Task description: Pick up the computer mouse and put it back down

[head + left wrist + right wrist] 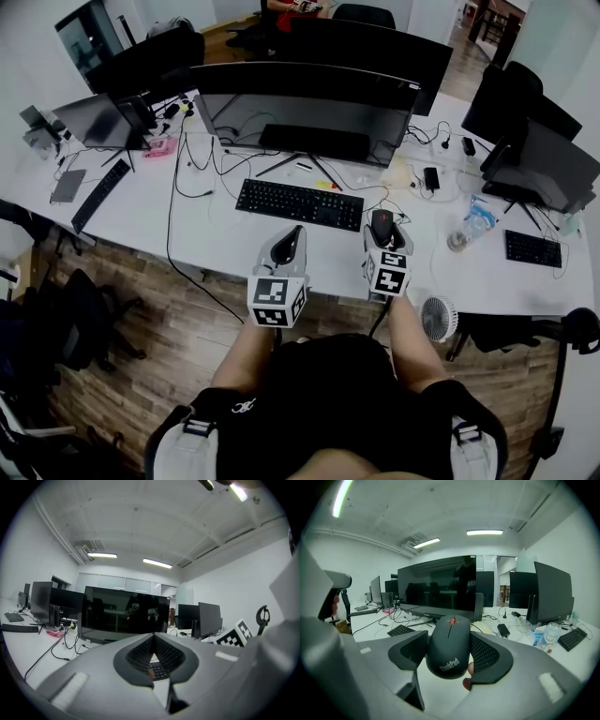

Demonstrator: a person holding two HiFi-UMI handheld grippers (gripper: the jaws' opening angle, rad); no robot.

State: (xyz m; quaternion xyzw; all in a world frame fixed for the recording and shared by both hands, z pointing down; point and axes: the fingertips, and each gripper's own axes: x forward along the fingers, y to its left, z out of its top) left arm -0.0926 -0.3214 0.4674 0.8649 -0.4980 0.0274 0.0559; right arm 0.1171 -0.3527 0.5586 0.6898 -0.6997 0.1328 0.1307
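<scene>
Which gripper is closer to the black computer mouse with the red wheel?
Right. The right gripper holds the black plastic computer mouse between its jaws; the left gripper sits off to the mouse's left, jaws shut and empty.

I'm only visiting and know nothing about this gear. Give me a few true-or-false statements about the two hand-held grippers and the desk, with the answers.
1. The right gripper is clamped on the mouse. True.
2. The left gripper is holding the keyboard. False: its jaws are together with nothing between them, and the keyboard lies on the desk.
3. The mouse has a red scroll wheel. True.
4. The wide monitor behind the keyboard shows a bright picture. False: its screen is dark.
</scene>
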